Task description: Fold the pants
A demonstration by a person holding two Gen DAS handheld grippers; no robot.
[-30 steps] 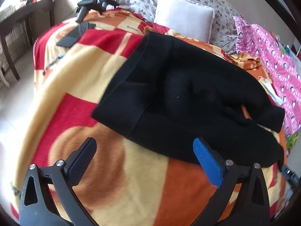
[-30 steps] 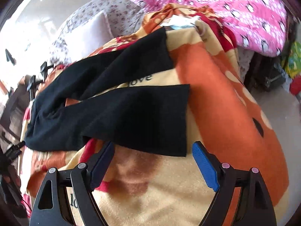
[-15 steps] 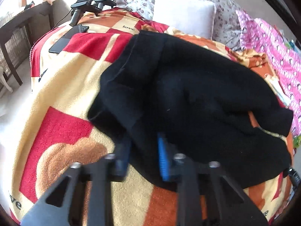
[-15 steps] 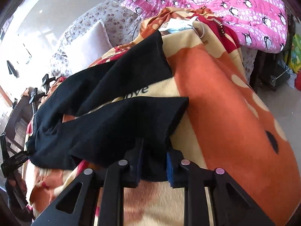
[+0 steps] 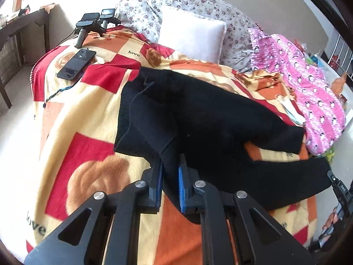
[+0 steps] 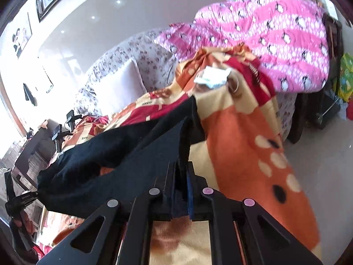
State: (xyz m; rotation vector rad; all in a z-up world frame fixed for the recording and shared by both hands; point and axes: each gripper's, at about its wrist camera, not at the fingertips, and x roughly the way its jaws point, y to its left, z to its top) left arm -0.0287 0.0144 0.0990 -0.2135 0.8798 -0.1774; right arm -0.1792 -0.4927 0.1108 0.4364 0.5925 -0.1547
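Note:
Black pants (image 5: 205, 119) lie across a red, orange and cream blanket (image 5: 88, 119) on a bed. My left gripper (image 5: 169, 167) is shut on the near edge of the waist end and lifts it off the blanket. In the right wrist view my right gripper (image 6: 181, 170) is shut on the hem of the near leg of the pants (image 6: 123, 154), raised above the blanket (image 6: 242, 154). The far leg still lies flat behind it.
A phone (image 5: 76, 63) and a black device on a stand (image 5: 92, 24) lie at the bed's far left. A white pillow (image 5: 192, 37) and floral cushions sit at the head. A pink penguin quilt (image 5: 308, 84) and a face mask (image 5: 289, 108) lie at the right.
Both grippers went from open above the blanket to shut on the pants' near edge. Both now lift the cloth, and the near leg has risen toward the far leg.

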